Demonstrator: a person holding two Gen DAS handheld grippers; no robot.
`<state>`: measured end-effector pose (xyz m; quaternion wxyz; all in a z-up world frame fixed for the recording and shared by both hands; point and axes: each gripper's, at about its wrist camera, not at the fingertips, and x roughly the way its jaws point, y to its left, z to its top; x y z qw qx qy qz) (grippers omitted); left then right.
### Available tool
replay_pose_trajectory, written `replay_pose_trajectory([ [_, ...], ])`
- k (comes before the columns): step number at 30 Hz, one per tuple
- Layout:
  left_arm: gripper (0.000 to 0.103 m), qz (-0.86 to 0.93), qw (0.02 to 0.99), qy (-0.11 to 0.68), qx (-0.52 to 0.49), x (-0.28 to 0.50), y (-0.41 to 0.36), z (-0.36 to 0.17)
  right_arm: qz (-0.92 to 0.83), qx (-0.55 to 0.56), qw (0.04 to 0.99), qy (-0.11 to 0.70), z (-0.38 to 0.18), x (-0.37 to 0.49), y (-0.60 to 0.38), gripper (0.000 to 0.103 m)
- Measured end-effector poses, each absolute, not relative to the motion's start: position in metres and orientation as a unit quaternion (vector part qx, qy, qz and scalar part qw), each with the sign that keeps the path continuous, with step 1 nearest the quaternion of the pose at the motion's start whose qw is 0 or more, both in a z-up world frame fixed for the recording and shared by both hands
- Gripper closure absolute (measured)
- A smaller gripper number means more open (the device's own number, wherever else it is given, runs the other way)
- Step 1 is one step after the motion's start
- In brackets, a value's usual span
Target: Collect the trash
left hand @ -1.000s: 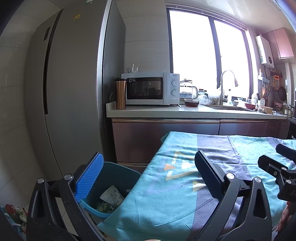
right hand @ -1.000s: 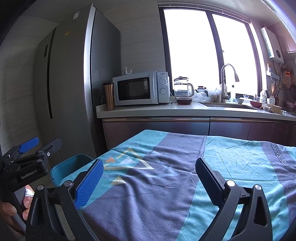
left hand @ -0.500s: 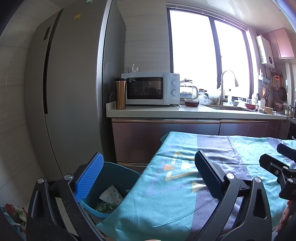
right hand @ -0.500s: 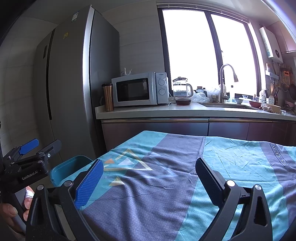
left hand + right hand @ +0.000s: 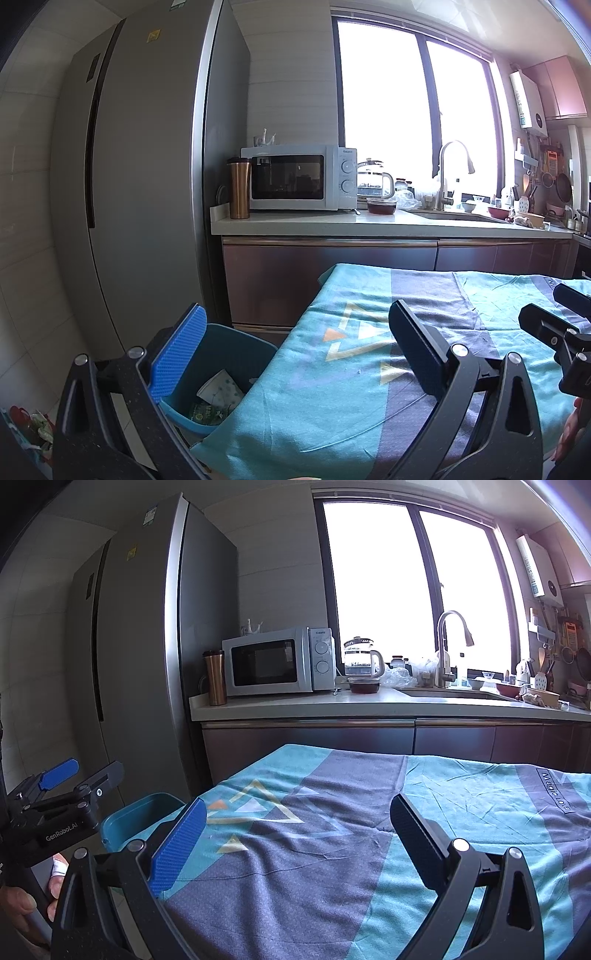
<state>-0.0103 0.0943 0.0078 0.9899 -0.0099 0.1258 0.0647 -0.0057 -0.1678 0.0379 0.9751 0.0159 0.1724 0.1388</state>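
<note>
A teal trash bin [image 5: 236, 354] stands on the floor at the left end of the table; inside it lie a crumpled white paper cup [image 5: 218, 387] and a green wrapper [image 5: 205, 411]. My left gripper [image 5: 295, 350] is open and empty, hovering over the table's left end beside the bin. My right gripper [image 5: 295, 834] is also open and empty, above the middle of the tablecloth. The bin's rim [image 5: 136, 812] shows in the right wrist view, past the table's corner. No loose trash is visible on the cloth.
A teal and purple patterned cloth [image 5: 369, 830] covers the table. Behind it run a counter [image 5: 369, 225] with a microwave [image 5: 299, 177], copper tumbler [image 5: 239, 188], kettle and sink, and a tall steel fridge [image 5: 147, 184] at left. Some litter [image 5: 33, 428] lies on the floor at lower left.
Both grippers have drifted only slightly; the right wrist view has shifted a little to the right. Nothing was taken hold of or let go.
</note>
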Motion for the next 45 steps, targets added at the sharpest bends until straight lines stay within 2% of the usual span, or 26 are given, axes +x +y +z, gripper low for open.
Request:
replay_pose_trajectory([
  [45, 0.006, 0.068, 0.990, 0.127, -0.010, -0.0118, 0.0951, 0.0097, 0.128, 0.020, 0.976, 0.173, 0.0371, -0.0122, -0.1644, 0.007],
])
